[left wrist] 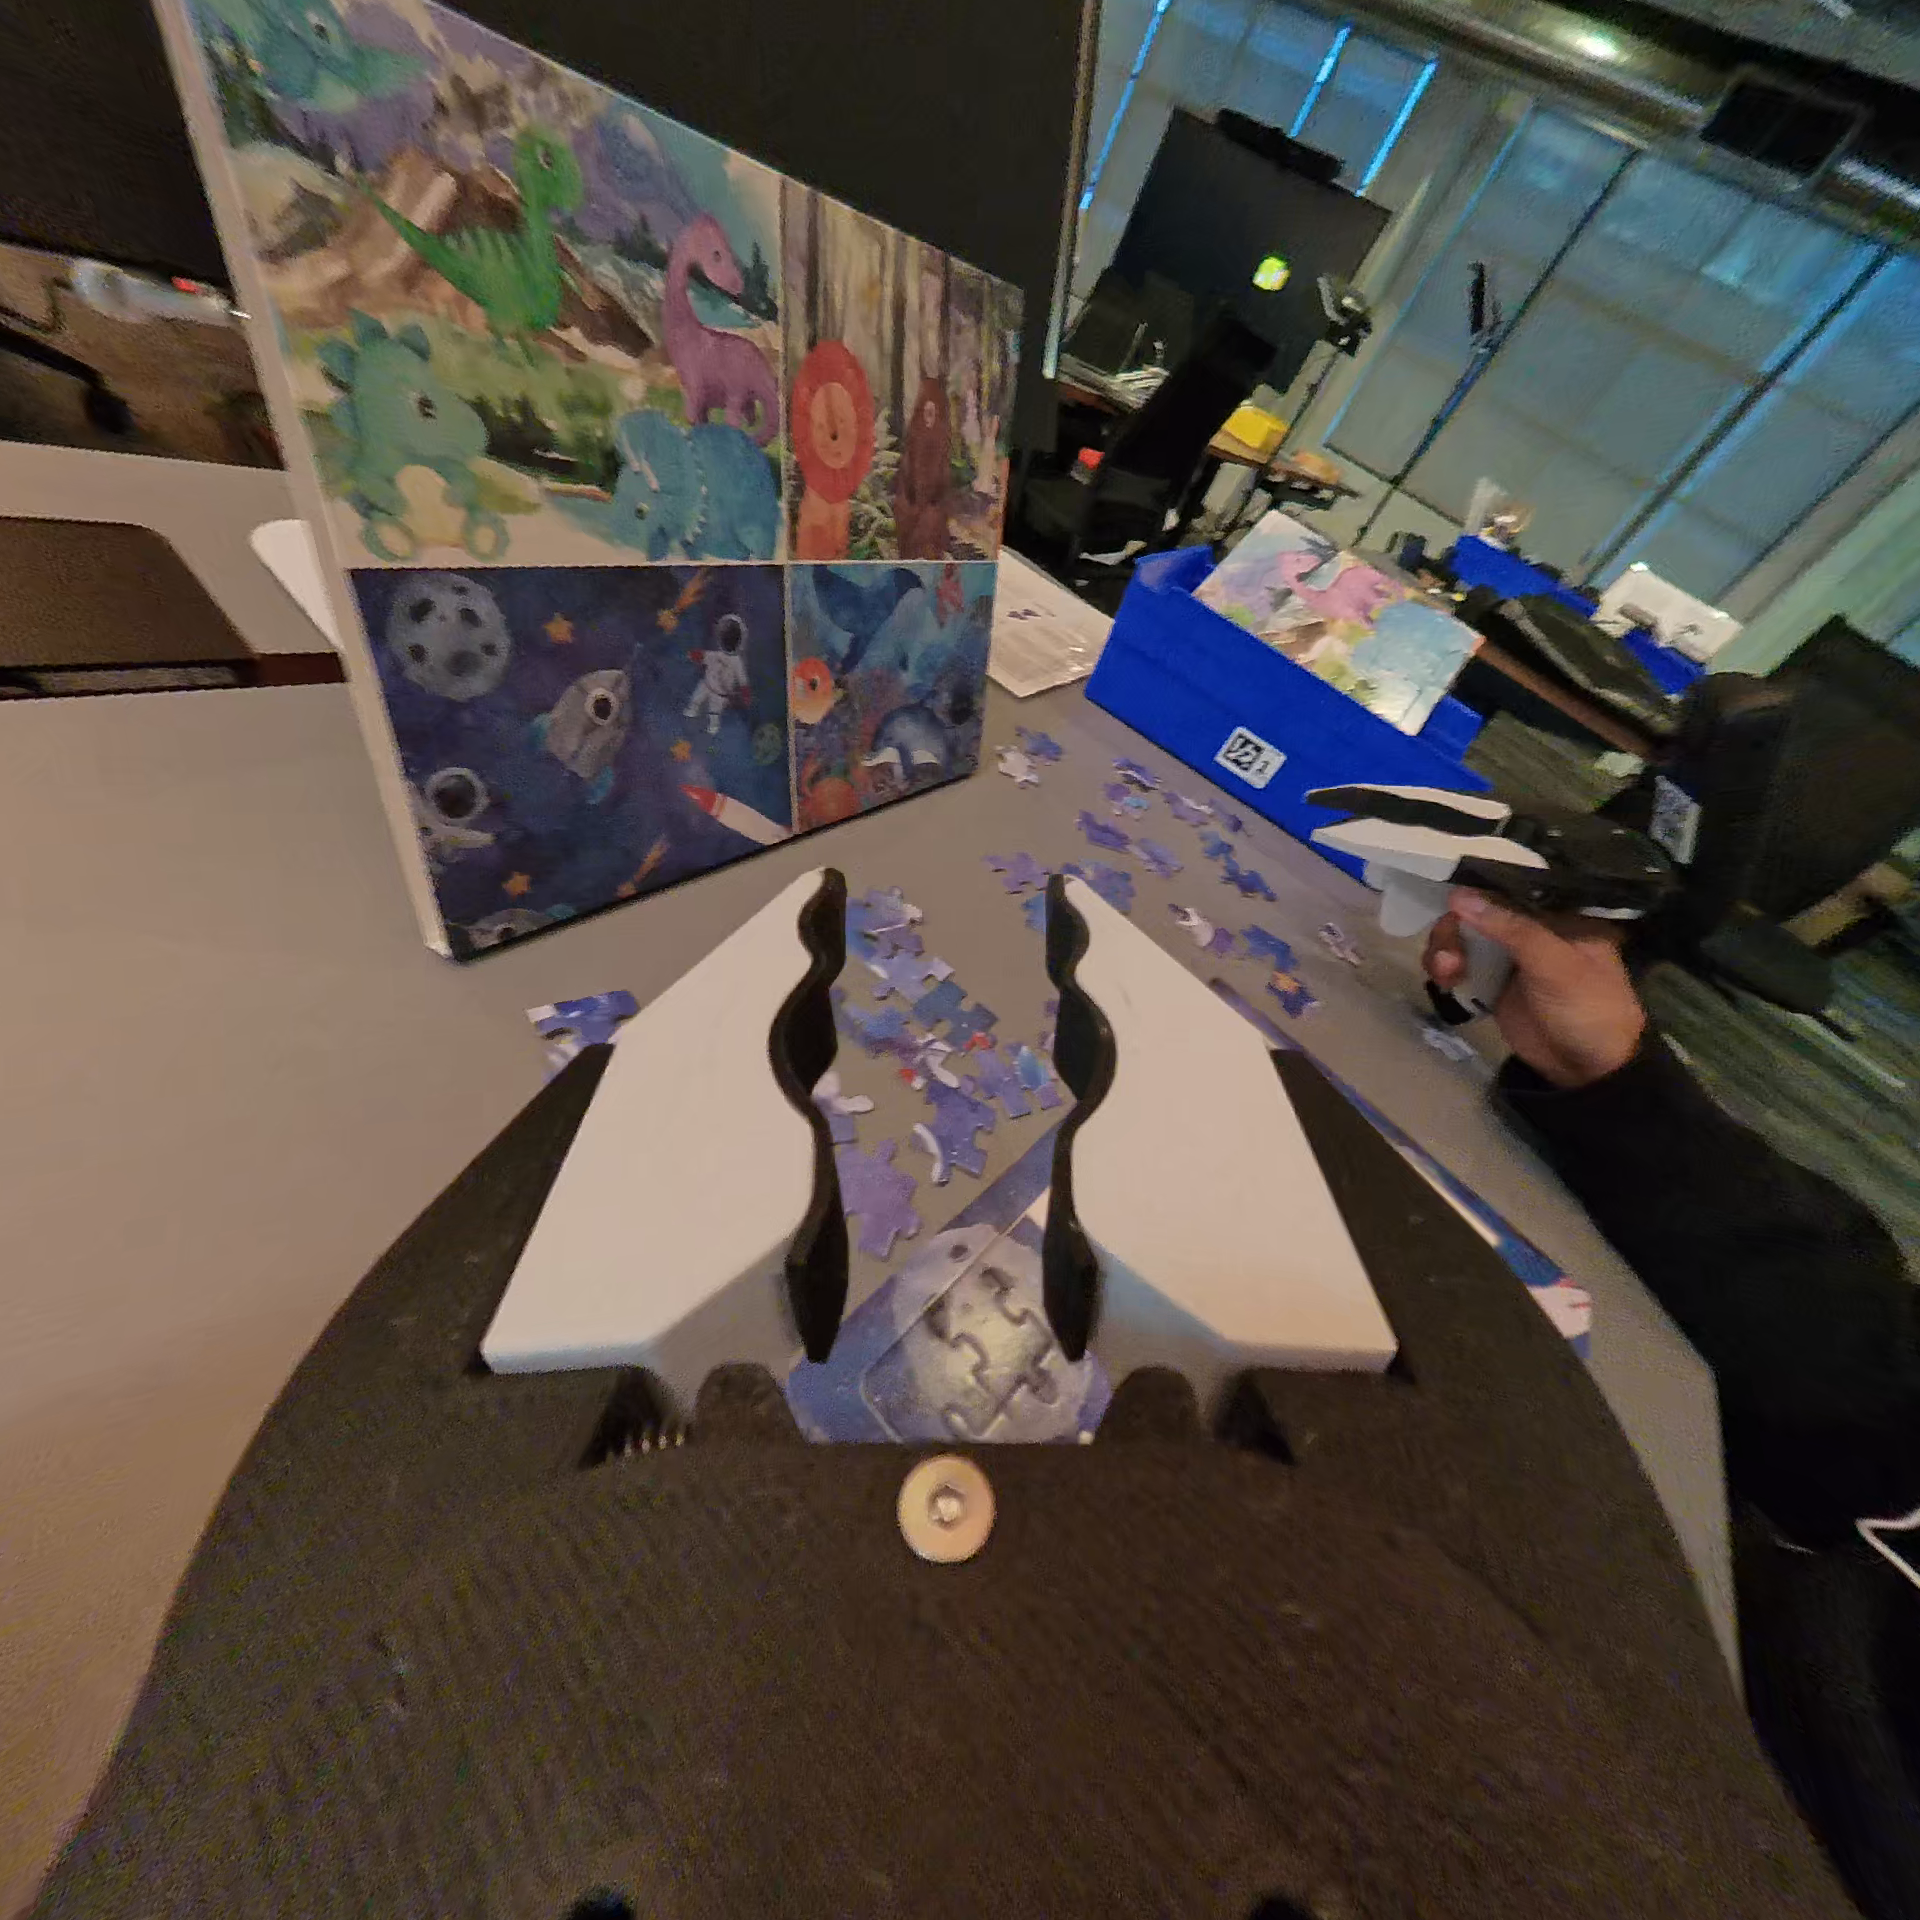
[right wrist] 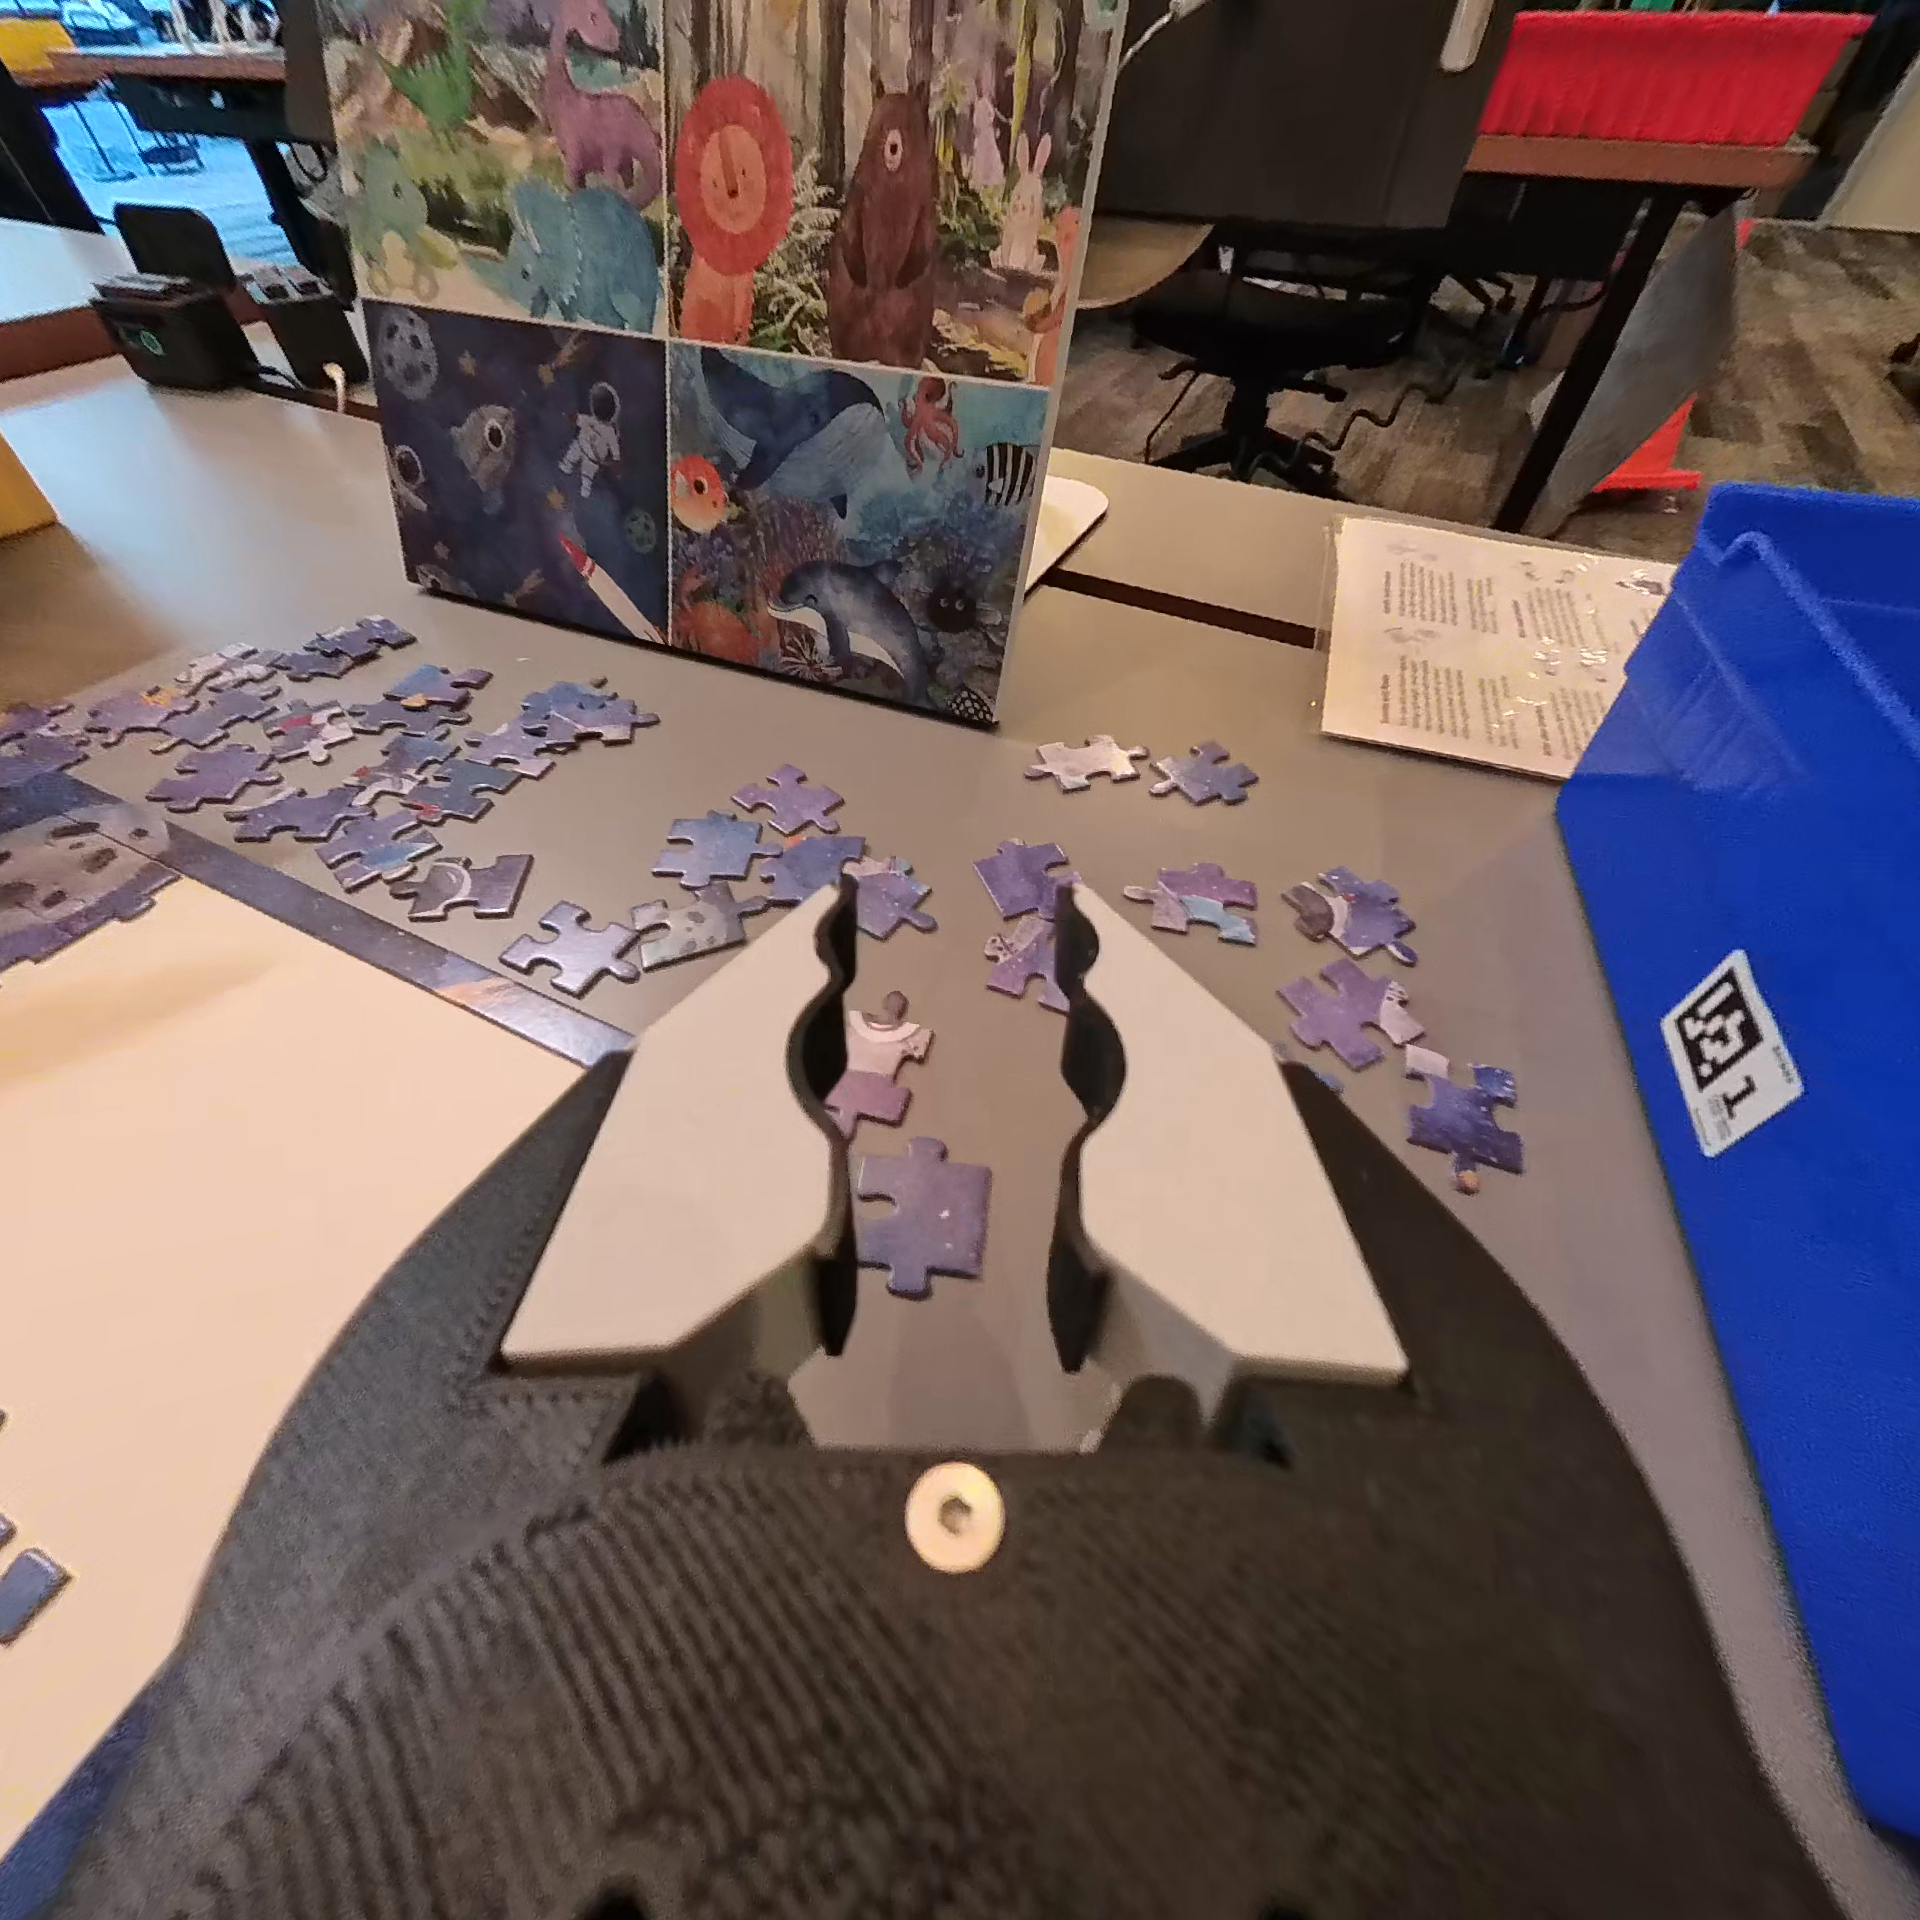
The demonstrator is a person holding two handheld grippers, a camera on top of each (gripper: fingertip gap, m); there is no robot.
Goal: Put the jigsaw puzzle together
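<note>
My left gripper (left wrist: 944,883) is open and empty. It hovers over loose purple-blue puzzle pieces (left wrist: 935,1018) on the grey table (left wrist: 208,935). A joined moon section of puzzle (left wrist: 966,1340) lies under its base. My right gripper (right wrist: 956,896) is open and empty, low over scattered pieces. One blue piece (right wrist: 920,1216) and a pale piece (right wrist: 878,1049) lie on the table between its fingers, untouched. The right gripper also shows in the left wrist view (left wrist: 1340,821), held by a hand (left wrist: 1538,987). A puzzle box (right wrist: 727,416) with four pictures stands upright behind the pieces.
A blue bin (right wrist: 1766,935) stands at the right, holding another puzzle picture (left wrist: 1340,623). A printed sheet in a clear sleeve (right wrist: 1475,644) lies behind it. A beige puzzle board with a dark blue edge strip (right wrist: 208,1091) lies at the left. My hands' fingertips stand some 35 cm from each other.
</note>
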